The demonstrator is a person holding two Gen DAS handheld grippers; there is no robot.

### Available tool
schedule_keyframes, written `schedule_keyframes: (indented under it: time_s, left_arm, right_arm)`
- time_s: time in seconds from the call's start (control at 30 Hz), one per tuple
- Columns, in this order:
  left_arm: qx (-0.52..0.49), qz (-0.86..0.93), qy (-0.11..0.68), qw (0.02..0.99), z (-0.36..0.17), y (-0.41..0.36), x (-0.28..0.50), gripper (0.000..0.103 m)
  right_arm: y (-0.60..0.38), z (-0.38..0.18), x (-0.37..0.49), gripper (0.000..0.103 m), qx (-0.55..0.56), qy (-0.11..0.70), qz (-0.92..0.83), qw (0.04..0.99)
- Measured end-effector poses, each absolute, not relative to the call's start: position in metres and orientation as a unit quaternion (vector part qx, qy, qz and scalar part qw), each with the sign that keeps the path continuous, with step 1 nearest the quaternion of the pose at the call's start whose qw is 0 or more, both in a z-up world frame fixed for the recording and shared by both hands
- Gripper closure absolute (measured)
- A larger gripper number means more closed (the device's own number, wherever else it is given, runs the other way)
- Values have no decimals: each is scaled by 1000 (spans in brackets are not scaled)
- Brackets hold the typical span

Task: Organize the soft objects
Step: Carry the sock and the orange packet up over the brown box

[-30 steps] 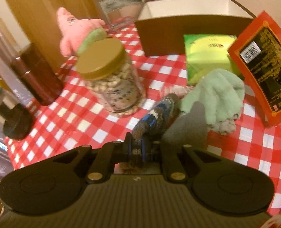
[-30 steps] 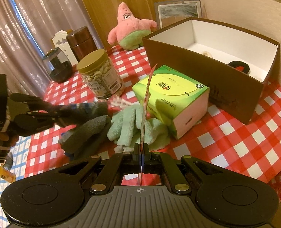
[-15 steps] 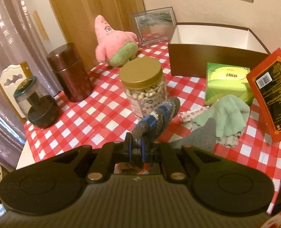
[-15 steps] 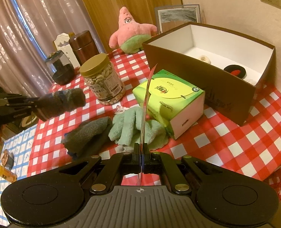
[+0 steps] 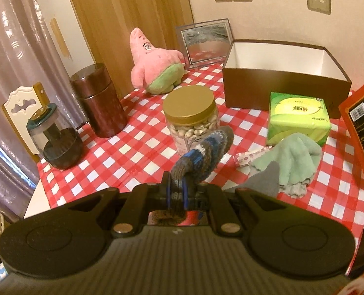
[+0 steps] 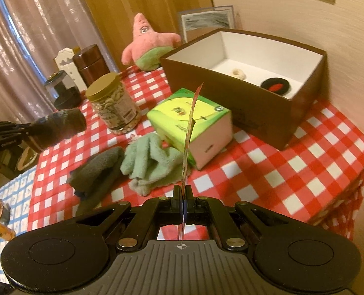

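Worktop (image 5: 137, 147) under red-and-white check cloth, against the wall.

Brown cardboard box (image 6: 253, 103), white inside, open top, at the far right of the worktop; a pale ring (image 6: 239, 74) and a black-and-red round item (image 6: 276, 86) lie on its floor.

Pink star plush (image 5: 154, 66) sits upright at the back, just left of a framed picture (image 5: 205, 40).

Green tissue box (image 6: 190, 125) stands in front of the brown box. Nut jar (image 5: 191, 120) with gold lid near mid-worktop; dark brown canister (image 5: 98, 100) and glass jar (image 5: 54, 140) to its left.

Mint green cloth (image 6: 150, 162) lies bunched, touching the tissue box; grey sock (image 6: 95, 169) just beside it on the cloth's left.

Left tool (image 5: 177, 195) clenched on a blue-and-grey knit sock (image 5: 201, 154), held above the worktop, toe pointing forward toward the jar.

Right tool (image 6: 183, 205) clenched on a flat red packet (image 6: 190, 132), held upright, edge-on to the right wrist camera.
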State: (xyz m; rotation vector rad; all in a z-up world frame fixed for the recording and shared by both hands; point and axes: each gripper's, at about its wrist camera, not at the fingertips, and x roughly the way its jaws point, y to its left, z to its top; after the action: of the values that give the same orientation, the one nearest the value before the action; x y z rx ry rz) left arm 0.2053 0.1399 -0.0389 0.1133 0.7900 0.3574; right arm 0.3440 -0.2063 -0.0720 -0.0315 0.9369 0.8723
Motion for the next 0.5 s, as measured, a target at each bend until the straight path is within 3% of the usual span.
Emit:
schedule_keyframes:
  time_s: [0.5]
  left_arm:
    - [64, 164, 357, 917, -17, 137, 216, 93]
  right_arm:
    - [-234, -64, 357, 102, -21, 431, 378, 819]
